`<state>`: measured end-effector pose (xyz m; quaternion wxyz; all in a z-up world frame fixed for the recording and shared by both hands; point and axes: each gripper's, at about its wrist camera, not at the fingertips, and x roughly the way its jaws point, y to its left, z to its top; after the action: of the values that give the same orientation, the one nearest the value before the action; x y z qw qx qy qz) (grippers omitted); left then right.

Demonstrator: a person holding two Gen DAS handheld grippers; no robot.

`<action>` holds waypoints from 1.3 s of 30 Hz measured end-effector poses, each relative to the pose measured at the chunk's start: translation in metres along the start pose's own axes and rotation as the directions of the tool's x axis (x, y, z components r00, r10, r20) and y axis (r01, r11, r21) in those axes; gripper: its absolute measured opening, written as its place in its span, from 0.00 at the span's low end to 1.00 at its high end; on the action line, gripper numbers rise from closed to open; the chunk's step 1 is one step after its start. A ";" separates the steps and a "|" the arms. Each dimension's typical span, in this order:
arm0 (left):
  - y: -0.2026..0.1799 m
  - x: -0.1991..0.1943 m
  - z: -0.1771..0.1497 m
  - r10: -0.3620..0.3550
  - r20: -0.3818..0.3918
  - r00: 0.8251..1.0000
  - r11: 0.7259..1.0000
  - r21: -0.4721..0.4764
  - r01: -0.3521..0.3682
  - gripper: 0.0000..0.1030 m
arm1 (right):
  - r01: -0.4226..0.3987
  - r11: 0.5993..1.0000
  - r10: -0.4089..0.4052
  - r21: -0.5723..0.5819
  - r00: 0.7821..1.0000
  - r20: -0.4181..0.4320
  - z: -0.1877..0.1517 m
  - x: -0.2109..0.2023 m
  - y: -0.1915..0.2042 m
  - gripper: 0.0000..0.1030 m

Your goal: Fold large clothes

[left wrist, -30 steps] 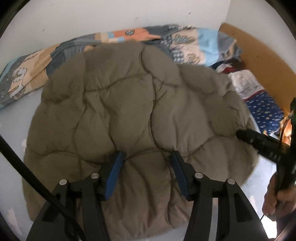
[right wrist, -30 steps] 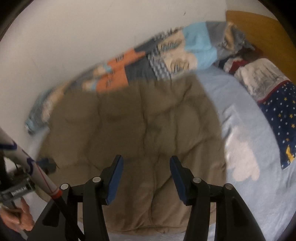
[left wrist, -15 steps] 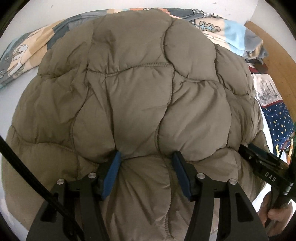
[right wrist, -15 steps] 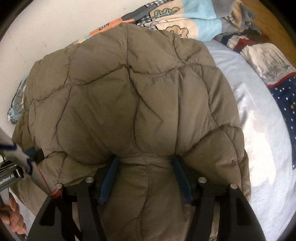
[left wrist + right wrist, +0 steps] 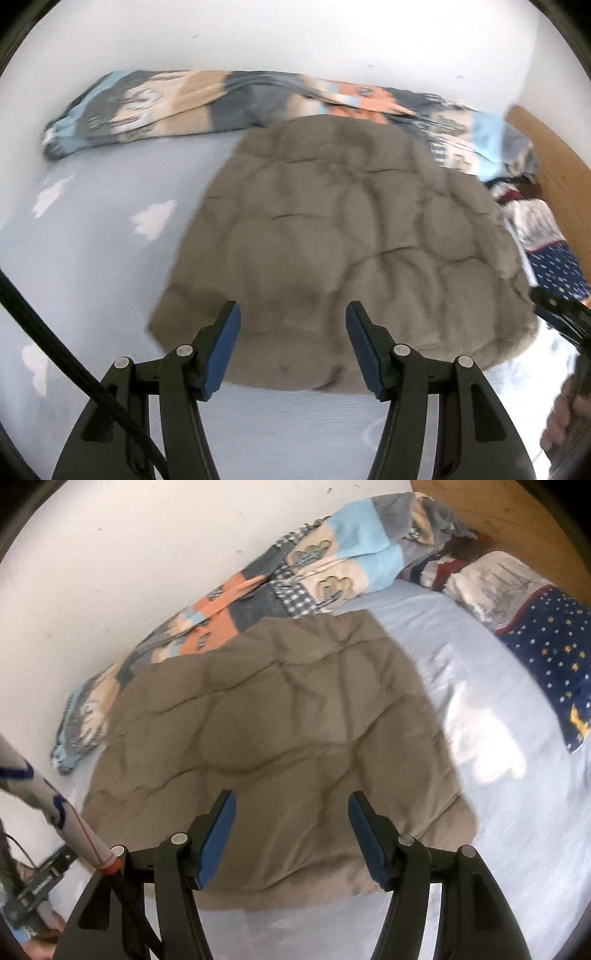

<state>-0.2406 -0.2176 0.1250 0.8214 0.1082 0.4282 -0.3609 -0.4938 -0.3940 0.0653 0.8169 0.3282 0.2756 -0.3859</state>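
Note:
A brown quilted jacket (image 5: 351,240) lies spread flat on the light blue bed sheet (image 5: 92,277). My left gripper (image 5: 293,339) hovers open over the jacket's near hem, with nothing between its blue pads. In the right wrist view the same jacket (image 5: 277,720) fills the middle. My right gripper (image 5: 291,830) is open above its near edge and grips nothing. A hand (image 5: 569,417) shows at the right edge of the left wrist view. The left wrist view is blurred.
A patchwork blanket (image 5: 332,561) lies bunched along the white wall (image 5: 295,37) behind the jacket. A navy star-print cloth (image 5: 546,653) and a wooden board (image 5: 498,509) are at the far right. Bare sheet (image 5: 498,812) lies to the jacket's right. A black cable (image 5: 55,350) crosses the left view.
Half a second ago both grippers were low on the jacket with its padding bulging between the jaws. Both have now drawn back, and the jacket lies flat. The left view has swung leftwards.

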 end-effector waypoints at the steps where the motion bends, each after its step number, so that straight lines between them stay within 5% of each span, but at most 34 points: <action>1: 0.007 0.004 -0.004 0.011 -0.005 1.000 1.000 -0.006 -0.011 0.56 | 0.001 1.000 -0.001 -0.010 1.000 -0.002 -0.003 0.000 0.005 0.66; 7: 0.013 0.038 -0.011 0.039 -0.071 0.997 0.999 0.030 -0.037 0.57 | 0.076 0.987 -0.084 -0.140 0.995 -0.052 -0.028 0.037 0.039 0.65; 15: 0.017 0.058 -0.008 0.023 -0.165 0.986 1.000 -0.016 -0.026 0.59 | 0.132 0.972 -0.157 -0.192 0.980 -0.122 -0.034 0.078 0.037 0.68; 20: 0.007 0.017 0.005 -0.020 -0.015 1.000 1.000 -0.020 0.020 0.59 | 0.101 0.984 -0.121 -0.149 0.983 -0.135 -0.021 0.061 0.037 0.68; 23: 0.000 -0.007 0.015 -0.046 0.119 0.992 0.999 -0.011 0.047 0.60 | 0.056 0.990 -0.061 -0.129 0.998 -0.035 -0.004 0.025 0.037 0.69; 27: -0.002 0.015 0.015 -0.068 0.068 0.995 0.997 -0.027 0.069 0.61 | 0.140 0.986 -0.136 -0.090 0.989 0.055 0.016 0.011 0.017 0.69; 32: -0.003 0.047 0.009 -0.022 -0.015 1.000 1.000 -0.010 0.022 0.61 | 0.164 0.986 -0.163 0.022 0.986 -0.019 0.019 0.036 -0.023 0.69; 39: -0.007 0.046 0.009 0.023 0.006 1.000 0.999 0.031 -0.023 0.63 | 0.209 0.978 -0.207 0.025 0.975 -0.080 0.010 0.059 -0.027 0.70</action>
<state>-0.2231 -0.2502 0.0952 0.8247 0.1251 0.4191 -0.3586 -0.4812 -0.4410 0.0217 0.7553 0.3255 0.3333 -0.4610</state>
